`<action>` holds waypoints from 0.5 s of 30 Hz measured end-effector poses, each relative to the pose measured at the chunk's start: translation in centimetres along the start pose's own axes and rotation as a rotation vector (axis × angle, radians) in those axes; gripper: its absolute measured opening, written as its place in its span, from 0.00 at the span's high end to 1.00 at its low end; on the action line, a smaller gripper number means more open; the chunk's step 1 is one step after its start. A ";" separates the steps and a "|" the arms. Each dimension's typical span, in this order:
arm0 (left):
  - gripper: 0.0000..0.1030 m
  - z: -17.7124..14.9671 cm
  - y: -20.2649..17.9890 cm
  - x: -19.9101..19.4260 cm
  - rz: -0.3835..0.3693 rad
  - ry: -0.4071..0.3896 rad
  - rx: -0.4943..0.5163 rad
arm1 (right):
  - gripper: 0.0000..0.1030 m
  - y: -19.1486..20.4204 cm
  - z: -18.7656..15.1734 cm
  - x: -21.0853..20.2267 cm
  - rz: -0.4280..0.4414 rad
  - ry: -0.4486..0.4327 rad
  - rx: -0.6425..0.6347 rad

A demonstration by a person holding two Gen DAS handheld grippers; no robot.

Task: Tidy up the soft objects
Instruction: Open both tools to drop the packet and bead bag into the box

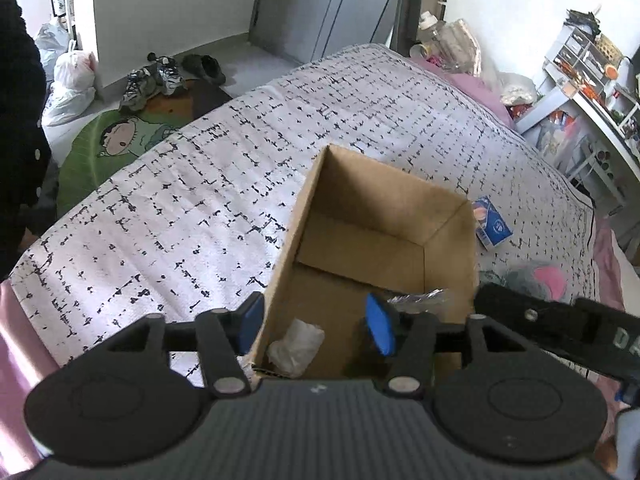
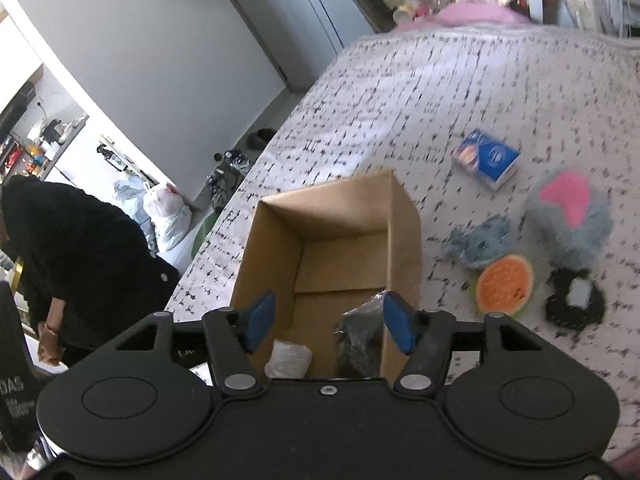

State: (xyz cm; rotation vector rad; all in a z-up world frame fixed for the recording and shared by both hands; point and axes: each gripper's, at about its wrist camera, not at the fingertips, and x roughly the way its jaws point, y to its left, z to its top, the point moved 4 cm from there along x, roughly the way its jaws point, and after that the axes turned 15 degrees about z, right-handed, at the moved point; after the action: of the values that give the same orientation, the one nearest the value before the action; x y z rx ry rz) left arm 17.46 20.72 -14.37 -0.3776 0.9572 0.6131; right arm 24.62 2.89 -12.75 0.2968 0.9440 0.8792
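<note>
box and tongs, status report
Both tongs open, left and right, nothing held. Box holds two bagged items. Plush toys remain on bed. Nothing in the way.

Premises: a lived-in bedroom in a home. A bed (image 1: 200,184) with a white, black-flecked cover fills the room; a pink pillow (image 1: 476,84) lies at its head. Worn shoes (image 1: 160,78) and tied plastic bags (image 1: 70,80) sit on the floor, with cluttered shelves (image 1: 588,68) along one wall.
</note>
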 end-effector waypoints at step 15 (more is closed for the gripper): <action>0.22 -0.9 -4.1 -3.8 -0.030 -0.033 0.052 | 0.21 -4.9 -0.5 -7.7 -0.079 -0.081 0.017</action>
State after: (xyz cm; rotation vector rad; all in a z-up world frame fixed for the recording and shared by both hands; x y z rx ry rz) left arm 17.90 15.86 -11.50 -0.3344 0.9328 0.5648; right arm 24.66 -6.16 -11.38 0.3048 0.8828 0.7814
